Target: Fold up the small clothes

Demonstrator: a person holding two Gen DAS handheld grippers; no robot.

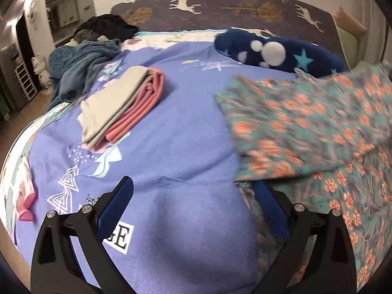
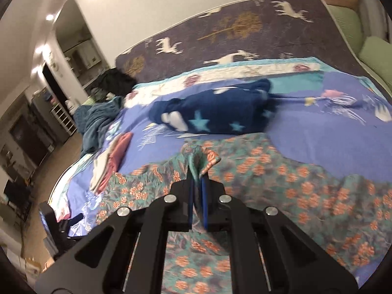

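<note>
A teal garment with orange flowers [image 1: 306, 122] lies on the purple bedspread [image 1: 183, 134] at the right, one part lifted and blurred. My left gripper [image 1: 193, 188] is open and empty, low over the bedspread, its right finger at the garment's left edge. My right gripper [image 2: 197, 183] is shut on a bunched edge of the same floral garment [image 2: 281, 183] and holds it above the bed. A folded stack of beige and pink clothes [image 1: 122, 105] lies to the left; it also shows in the right wrist view [image 2: 110, 164].
A dark blue fleece blanket with stars [image 1: 276, 51] lies beyond the garment. A teal blanket [image 1: 78, 71] and dark clothes [image 1: 107, 27] are heaped at the bed's far left. The patterned headboard [image 1: 220, 7] stands behind. Pink socks [image 1: 24, 196] lie near the left edge.
</note>
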